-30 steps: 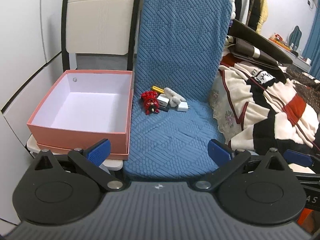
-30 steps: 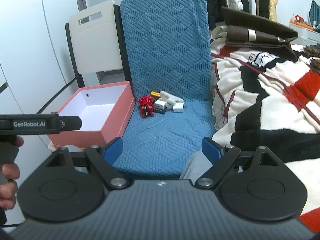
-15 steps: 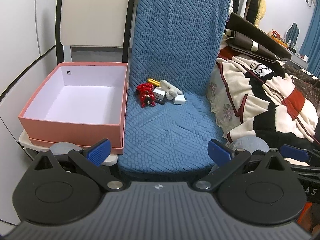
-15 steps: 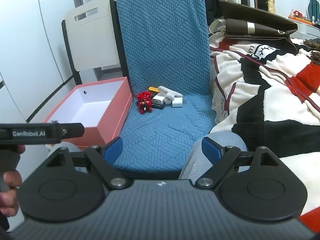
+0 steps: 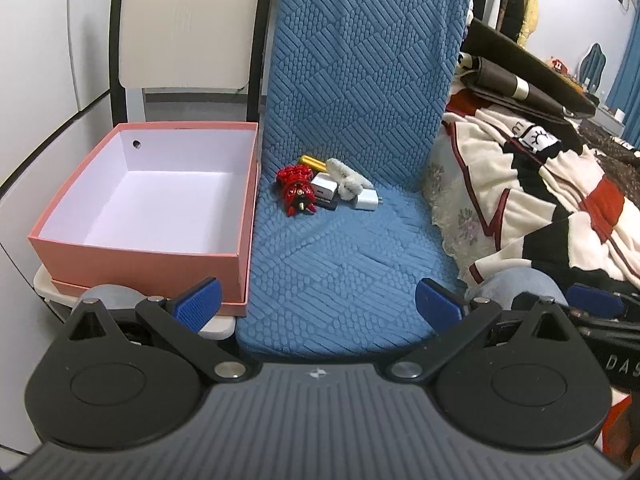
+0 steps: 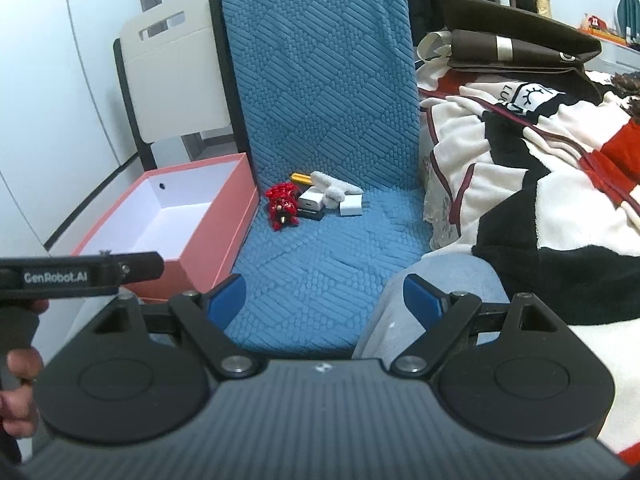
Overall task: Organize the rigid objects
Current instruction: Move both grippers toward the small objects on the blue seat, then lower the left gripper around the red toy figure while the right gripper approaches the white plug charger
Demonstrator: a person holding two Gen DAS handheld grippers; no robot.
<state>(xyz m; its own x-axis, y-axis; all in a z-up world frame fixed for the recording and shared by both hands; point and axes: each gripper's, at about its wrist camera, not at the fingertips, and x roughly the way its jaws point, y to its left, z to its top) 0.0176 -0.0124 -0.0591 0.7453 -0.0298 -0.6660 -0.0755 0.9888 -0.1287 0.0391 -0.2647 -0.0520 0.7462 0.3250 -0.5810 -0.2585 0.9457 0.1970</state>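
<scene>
Hovering before the blue chair (image 5: 340,264), I keep both jaws wide and holding nothing; red toy (image 5: 297,190) beside pink box (image 5: 140,254).

White lettering "GenRobot.AI" runs along the black bar of the left gripper (image 6: 80,276), seen from the right wrist. The letters "DAS" show on the black body of the right gripper (image 5: 620,362), cut off at the frame's edge. A blanket label (image 6: 530,98) shows "LU", partly hidden.
</scene>
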